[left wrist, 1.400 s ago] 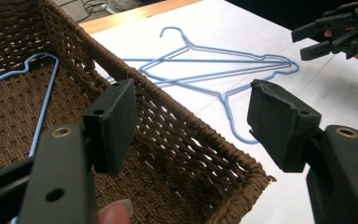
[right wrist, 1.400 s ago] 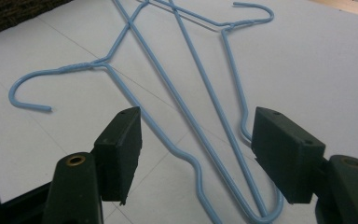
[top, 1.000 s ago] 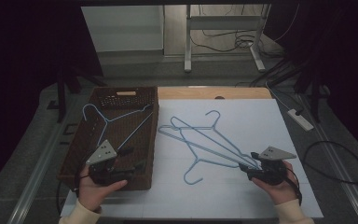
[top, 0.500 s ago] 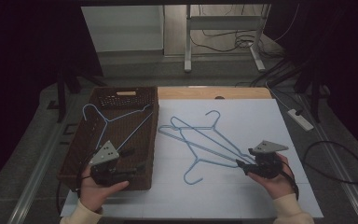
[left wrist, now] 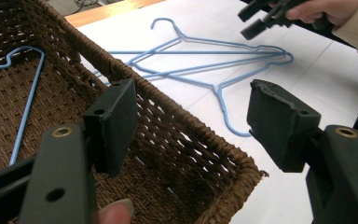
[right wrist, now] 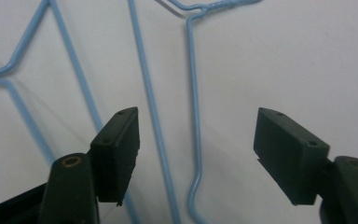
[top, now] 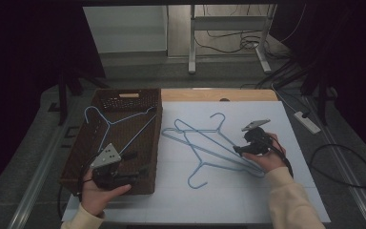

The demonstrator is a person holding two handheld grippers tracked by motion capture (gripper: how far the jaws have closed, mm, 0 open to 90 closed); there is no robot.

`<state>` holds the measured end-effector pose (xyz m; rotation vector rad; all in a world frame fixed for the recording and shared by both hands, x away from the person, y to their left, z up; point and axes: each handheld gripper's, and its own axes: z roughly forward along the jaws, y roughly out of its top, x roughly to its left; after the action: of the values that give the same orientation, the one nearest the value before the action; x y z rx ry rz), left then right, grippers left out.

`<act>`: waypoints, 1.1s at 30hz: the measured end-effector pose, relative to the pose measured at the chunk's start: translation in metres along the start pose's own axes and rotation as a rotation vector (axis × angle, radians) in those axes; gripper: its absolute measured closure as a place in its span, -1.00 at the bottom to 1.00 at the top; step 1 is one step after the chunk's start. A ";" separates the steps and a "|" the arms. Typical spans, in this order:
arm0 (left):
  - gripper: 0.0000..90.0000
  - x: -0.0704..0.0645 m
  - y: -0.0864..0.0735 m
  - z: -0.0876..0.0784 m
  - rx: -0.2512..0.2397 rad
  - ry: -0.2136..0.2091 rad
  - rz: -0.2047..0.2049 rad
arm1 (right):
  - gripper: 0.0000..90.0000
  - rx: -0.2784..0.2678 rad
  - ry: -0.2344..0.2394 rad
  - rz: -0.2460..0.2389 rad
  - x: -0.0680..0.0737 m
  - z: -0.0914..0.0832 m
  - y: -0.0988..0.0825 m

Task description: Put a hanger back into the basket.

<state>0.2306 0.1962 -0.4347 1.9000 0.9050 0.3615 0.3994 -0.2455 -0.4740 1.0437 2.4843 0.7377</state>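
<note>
- Right gripper: jaws wide apart, nothing clamped, pads clear of the wire.
- In the right gripper view, two blue wire runs pass up between the jaws; one bends into a tight end loop low in the gap, nearer the middle than either pad.
- Third wire run sits just outside the left pad of that view, crossing behind it.
- Blue hangers lie flat and overlapped on the white table sheet, directly under and ahead of the right jaws.
- Hanger hooks: one points away from the jaws toward the far edge, one curls back toward the near edge, to the side of the jaws.
- Right hand wraps the gripper body; jaw tips aim down onto the hangers' right-hand ends.
- Left gripper: jaws also wide, empty.
- In the left gripper view, the near wall of the wicker basket runs straight through the gap between the jaws, not touched by either pad.
- Third blue hanger lies inside the basket, beyond and to the left of the left jaws.
- Left hand holds the gripper at the basket's near corner; jaws point across toward the sheet and the loose hangers, well apart from them.
- Basket sits just beside the sheet's left edge.
</note>
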 end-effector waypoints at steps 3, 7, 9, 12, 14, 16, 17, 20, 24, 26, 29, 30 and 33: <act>-0.27 0.000 0.000 0.000 0.003 -0.001 0.001 | -0.21 0.032 0.010 -0.006 -0.004 0.012 0.010; -0.26 0.000 0.000 0.000 -0.001 -0.005 0.003 | -0.18 0.081 0.003 -0.025 -0.008 0.026 0.020; -0.26 0.000 0.000 0.000 -0.001 -0.004 0.002 | -0.13 0.098 0.009 -0.027 -0.010 0.032 0.025; -0.26 -0.001 0.000 0.001 0.000 -0.005 0.003 | -0.07 0.124 0.022 -0.031 -0.012 0.039 0.029; -0.26 -0.001 0.000 0.001 0.001 -0.005 0.006 | -0.02 0.143 0.027 -0.036 -0.013 0.043 0.031; -0.26 0.000 0.000 0.001 0.003 -0.006 0.005 | 0.00 0.154 0.032 -0.037 -0.014 0.045 0.032; -0.26 0.000 0.000 0.002 0.004 -0.005 0.005 | 0.06 0.174 0.044 -0.037 -0.016 0.049 0.034; -0.26 0.000 -0.001 0.002 -0.002 0.001 0.003 | 0.20 0.205 0.054 -0.045 -0.017 0.054 0.037; -0.26 0.001 -0.001 0.001 -0.005 0.005 0.001 | 0.44 0.240 0.077 -0.069 -0.015 0.059 0.041; -0.26 0.001 -0.001 0.001 -0.004 0.005 -0.001 | 0.58 0.265 0.096 -0.073 -0.015 0.061 0.045; -0.26 0.000 -0.001 0.002 -0.002 0.004 0.002 | 0.73 0.297 0.121 -0.075 -0.015 0.063 0.049; -0.26 0.000 -0.001 0.002 -0.002 0.004 0.002 | 0.77 0.301 0.127 -0.076 -0.015 0.064 0.050; -0.26 0.000 -0.001 0.001 -0.003 0.003 0.004 | 0.92 0.308 0.132 -0.097 -0.013 0.064 0.051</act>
<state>0.2310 0.1953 -0.4360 1.8990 0.9031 0.3680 0.4682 -0.2041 -0.4940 0.9921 2.8044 0.4142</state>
